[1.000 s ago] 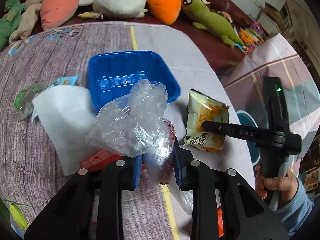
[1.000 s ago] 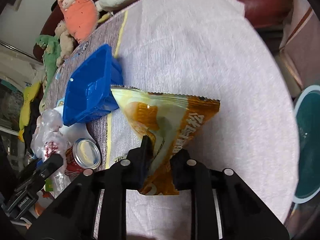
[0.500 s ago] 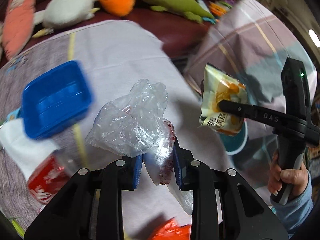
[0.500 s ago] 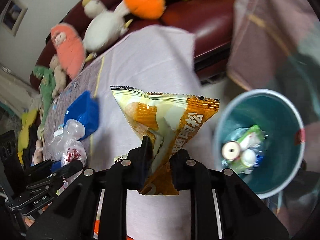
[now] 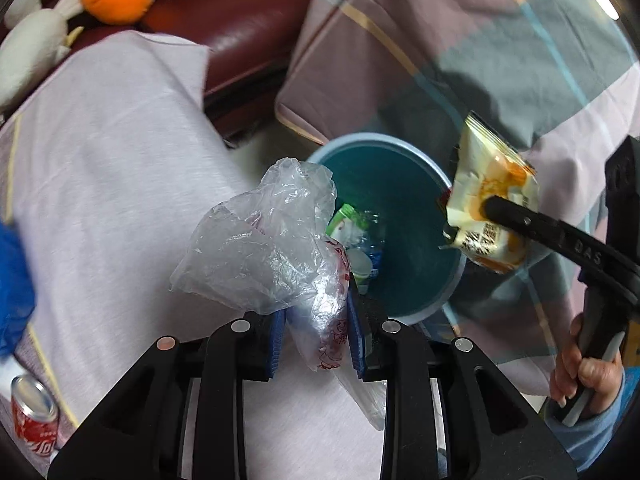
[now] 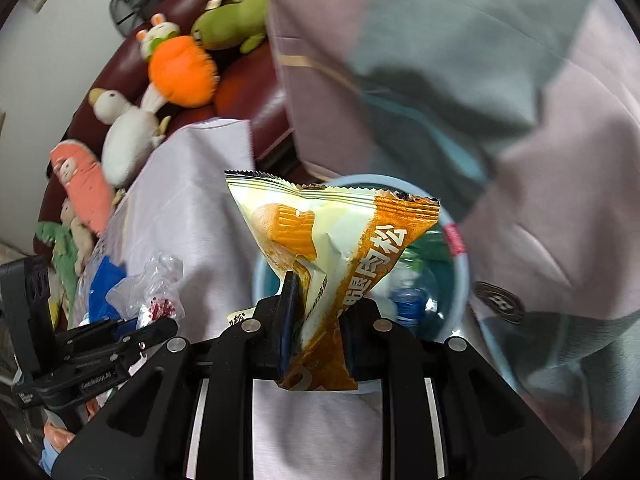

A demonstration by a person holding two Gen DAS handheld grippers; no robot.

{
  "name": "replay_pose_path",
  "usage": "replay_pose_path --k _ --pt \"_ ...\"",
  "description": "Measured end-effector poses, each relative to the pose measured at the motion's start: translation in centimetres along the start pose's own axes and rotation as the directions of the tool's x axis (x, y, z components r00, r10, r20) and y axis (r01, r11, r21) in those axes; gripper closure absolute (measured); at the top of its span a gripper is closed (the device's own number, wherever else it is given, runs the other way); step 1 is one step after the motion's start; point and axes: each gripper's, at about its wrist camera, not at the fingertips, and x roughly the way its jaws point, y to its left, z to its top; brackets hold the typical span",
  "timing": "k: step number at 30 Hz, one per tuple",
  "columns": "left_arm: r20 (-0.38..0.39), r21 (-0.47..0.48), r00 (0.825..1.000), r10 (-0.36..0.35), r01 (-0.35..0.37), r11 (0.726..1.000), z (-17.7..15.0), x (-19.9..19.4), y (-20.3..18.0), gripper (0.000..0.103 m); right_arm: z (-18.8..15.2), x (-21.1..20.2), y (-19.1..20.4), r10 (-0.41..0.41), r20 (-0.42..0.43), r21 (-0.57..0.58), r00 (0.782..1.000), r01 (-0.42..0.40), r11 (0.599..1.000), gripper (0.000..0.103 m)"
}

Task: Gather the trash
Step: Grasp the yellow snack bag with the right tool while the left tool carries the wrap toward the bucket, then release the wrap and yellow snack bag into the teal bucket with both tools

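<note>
My left gripper [image 5: 316,328] is shut on a crumpled clear plastic bag [image 5: 264,248] with red print and holds it at the table's right edge, just beside the teal trash bin [image 5: 416,240]. My right gripper [image 6: 316,320] is shut on a yellow and orange snack packet [image 6: 332,236] and holds it above the bin [image 6: 460,280]. The packet also shows in the left wrist view [image 5: 488,208], over the bin's far rim. The bin holds bottles and wrappers [image 5: 356,236].
A red soda can [image 5: 34,420] and a blue tray [image 5: 12,288] sit at the left on the light tablecloth [image 5: 112,168]. Plush toys [image 6: 176,64] lie on a dark red sofa [image 5: 240,24] behind. A patterned cloth [image 5: 480,60] hangs beyond the bin.
Both grippers have swung right, off the table's middle toward the bin, each still holding its item. The bin is now directly under the packet and beside the plastic bag.
</note>
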Motion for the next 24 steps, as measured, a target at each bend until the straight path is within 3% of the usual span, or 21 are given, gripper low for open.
replay_pose_path --k 10,13,15,18,24 --pt "-0.046 0.031 0.999 0.000 0.001 1.000 3.2 4.6 -2.5 0.073 0.5 1.5 -3.2 -0.018 -0.016 0.031 1.000 0.018 0.999 0.082" --pt "-0.041 0.024 0.999 -0.001 0.002 1.000 3.8 5.2 -2.7 0.063 0.6 1.8 -3.7 -0.023 -0.018 0.036 1.000 0.023 0.999 0.082" --pt "-0.034 0.020 0.999 0.000 0.001 1.000 4.2 5.4 -2.7 0.043 0.7 2.1 -3.7 -0.027 -0.023 0.037 0.999 0.028 0.999 0.081" --pt "-0.017 0.011 1.000 0.008 -0.008 1.000 4.6 5.4 -2.4 0.027 0.9 2.3 -3.8 -0.032 -0.029 0.038 0.999 0.033 0.999 0.081" --pt "-0.013 0.003 1.000 0.010 -0.010 1.000 4.1 4.8 -1.4 0.020 1.1 2.8 -3.5 -0.039 -0.038 0.030 0.998 0.041 0.999 0.081"
